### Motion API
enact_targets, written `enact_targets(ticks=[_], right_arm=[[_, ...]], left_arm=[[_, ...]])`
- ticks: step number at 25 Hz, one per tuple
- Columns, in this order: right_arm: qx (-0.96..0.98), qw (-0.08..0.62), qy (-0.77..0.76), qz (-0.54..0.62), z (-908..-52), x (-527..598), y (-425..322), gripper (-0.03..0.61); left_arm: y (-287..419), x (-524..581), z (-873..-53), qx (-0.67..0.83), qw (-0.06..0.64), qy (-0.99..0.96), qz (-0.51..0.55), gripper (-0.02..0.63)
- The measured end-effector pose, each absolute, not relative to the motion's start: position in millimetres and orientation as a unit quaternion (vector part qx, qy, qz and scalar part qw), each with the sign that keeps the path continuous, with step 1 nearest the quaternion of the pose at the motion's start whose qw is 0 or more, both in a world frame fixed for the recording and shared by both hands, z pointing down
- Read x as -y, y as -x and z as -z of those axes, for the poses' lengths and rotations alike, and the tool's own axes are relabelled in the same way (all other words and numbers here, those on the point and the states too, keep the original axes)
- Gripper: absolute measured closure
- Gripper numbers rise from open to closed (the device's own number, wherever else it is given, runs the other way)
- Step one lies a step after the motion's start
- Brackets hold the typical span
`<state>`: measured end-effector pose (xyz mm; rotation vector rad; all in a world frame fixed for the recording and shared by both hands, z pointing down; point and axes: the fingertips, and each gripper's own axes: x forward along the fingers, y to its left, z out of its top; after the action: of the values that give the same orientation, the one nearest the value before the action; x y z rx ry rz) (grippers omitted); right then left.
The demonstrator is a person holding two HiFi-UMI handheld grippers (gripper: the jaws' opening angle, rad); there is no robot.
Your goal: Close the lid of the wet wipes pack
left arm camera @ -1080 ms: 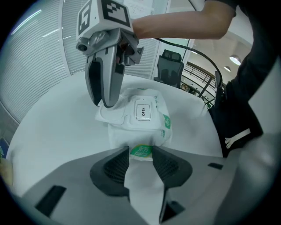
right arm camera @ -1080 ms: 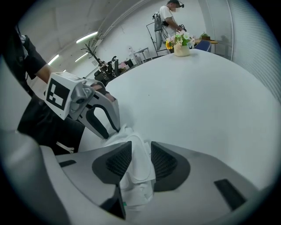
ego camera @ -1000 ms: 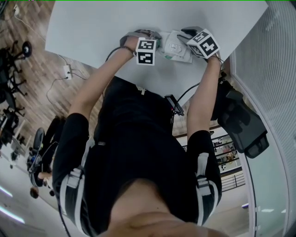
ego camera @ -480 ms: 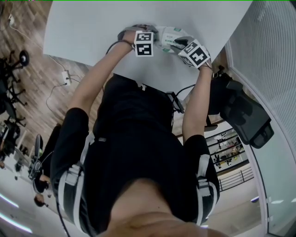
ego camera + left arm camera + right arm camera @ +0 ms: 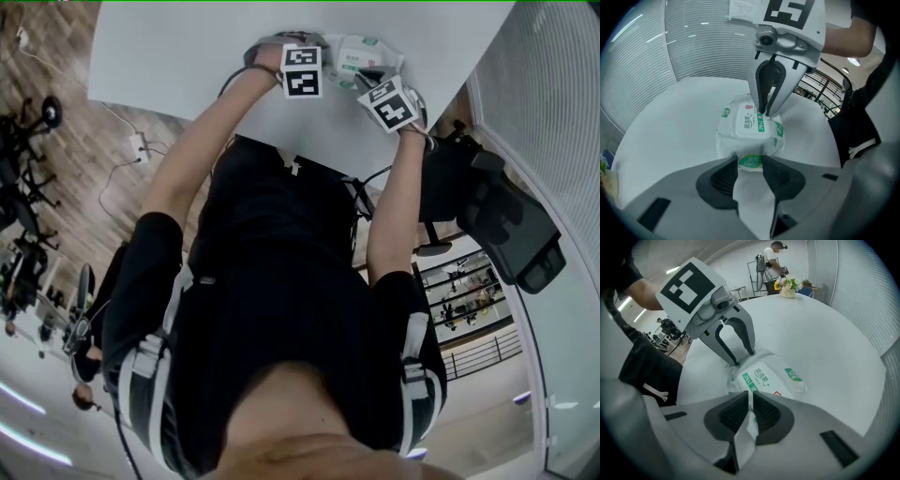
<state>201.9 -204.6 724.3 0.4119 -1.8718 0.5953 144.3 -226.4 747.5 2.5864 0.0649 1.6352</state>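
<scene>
The wet wipes pack (image 5: 361, 54) lies on the white table (image 5: 187, 56), white with green labels. Its white lid (image 5: 753, 123) lies flat on the top of the pack. My left gripper (image 5: 751, 164) is shut on one end of the pack, the green-labelled seal pinched between its pads. At the opposite end my right gripper (image 5: 750, 401) is closing its jaws, and the thin end seal is caught between the pads. Each gripper shows in the other's view, the right gripper (image 5: 764, 112) and the left gripper (image 5: 739, 357) both meeting the pack's ends.
The table's near edge runs just behind my hands. A black office chair (image 5: 497, 225) stands at the right by a ribbed glass wall (image 5: 553, 112). A vase of flowers (image 5: 788, 287) stands far across the table, with a person (image 5: 771, 258) beyond it.
My right gripper has drawn closer to the left one and settled at the pack's end. The left gripper has kept its place on the pack.
</scene>
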Motion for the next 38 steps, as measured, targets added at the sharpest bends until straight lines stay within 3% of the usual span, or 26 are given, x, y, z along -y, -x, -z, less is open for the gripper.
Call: enact_targets(ticks=[11, 23, 27, 30, 33, 38], right_arm=[[0.765, 0.582, -0.199, -0.192, -734, 206, -198, 0.535], [0.768, 0.56, -0.238, -0.201, -723, 204, -198, 0.535], [0.782, 0.485, -0.326, -0.217, -689, 216, -202, 0.534], [0.782, 0.399, -0.425, -0.219, -639, 232, -218, 0.535], [0.785, 0.329, -0.491, -0.186, -576, 241, -229, 0.535], [0.789, 0.186, -0.568, -0.14, -453, 244, -243, 0.535]], left_arm=[[-142, 228, -749, -0.016, 0.045, -0.848, -0.527, 0.434], [-140, 224, -744, -0.011, 0.059, -0.852, -0.52, 0.441], [-128, 223, -721, -0.001, 0.121, -0.865, -0.487, 0.461], [-122, 234, -680, 0.042, 0.1, -0.885, -0.454, 0.487], [-125, 247, -615, 0.116, 0.101, -0.916, -0.371, 0.558], [-127, 261, -484, 0.248, 0.082, -0.942, -0.211, 0.569]])
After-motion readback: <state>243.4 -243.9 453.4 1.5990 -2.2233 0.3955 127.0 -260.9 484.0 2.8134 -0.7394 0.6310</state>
